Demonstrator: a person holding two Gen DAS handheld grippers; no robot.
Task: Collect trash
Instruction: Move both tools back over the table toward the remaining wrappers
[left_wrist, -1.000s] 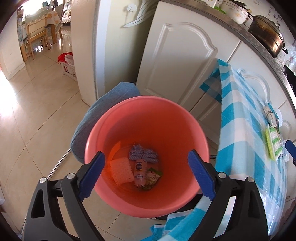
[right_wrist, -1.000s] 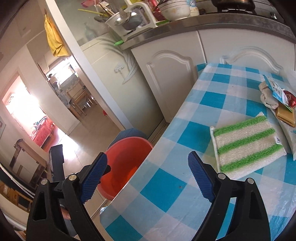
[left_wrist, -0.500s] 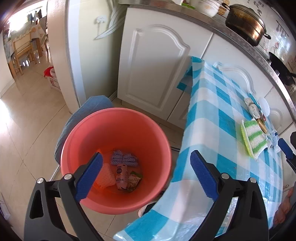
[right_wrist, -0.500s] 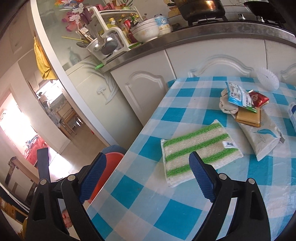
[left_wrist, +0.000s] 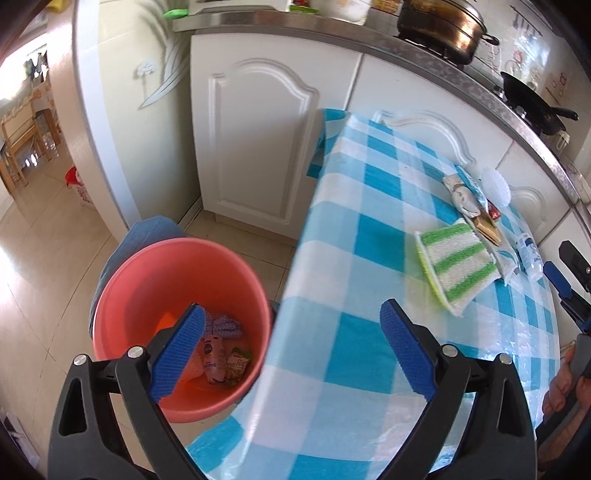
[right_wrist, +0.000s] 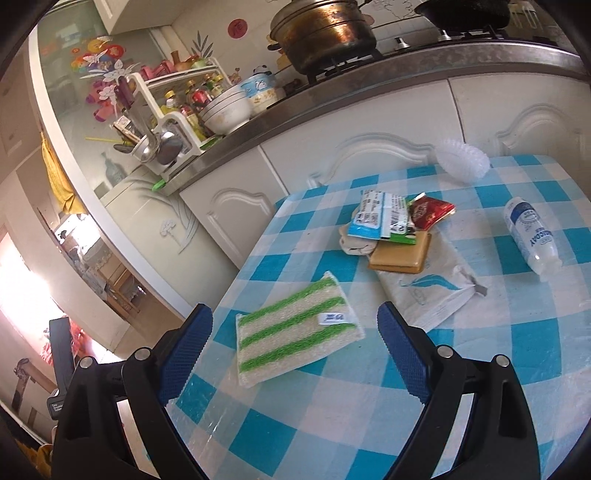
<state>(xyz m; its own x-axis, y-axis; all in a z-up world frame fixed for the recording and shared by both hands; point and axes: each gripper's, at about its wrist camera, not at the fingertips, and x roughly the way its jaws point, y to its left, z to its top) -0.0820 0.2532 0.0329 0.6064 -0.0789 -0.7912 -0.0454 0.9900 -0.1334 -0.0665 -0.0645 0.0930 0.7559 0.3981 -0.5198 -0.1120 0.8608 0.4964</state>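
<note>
Plastic, and coral pink, the bucket (left_wrist: 177, 280) was the largest thing and stood on the floor just beside the table with the blue checked cloth (right_wrist: 369, 424); one bucket only, and I counted about four pieces of trash already lying in its bottom, although the blue pad of the left gripper hid part of them. On the cloth the trash still to collect was near the far side. One white tissue pack (right_wrist: 428, 291) looked soft and light, so I judged a grip across its narrow width would hold. One striped green and white sponge cloth (right_wrist: 295, 328) lay nearest the right gripper (right_wrist: 295, 347), flat and limp, so it was probably best pinched at a raised edge. One clear bottle (right_wrist: 532, 236) lay on its side, light, slippery, likely to roll, and better taken across the body. Thin wrappers, about three, were stacked over a tan pad and a crumpled cloth; these would crush easily. Both the right gripper and the left gripper (left_wrist: 291, 350) had their fingers spread wide and held nothing.
</note>
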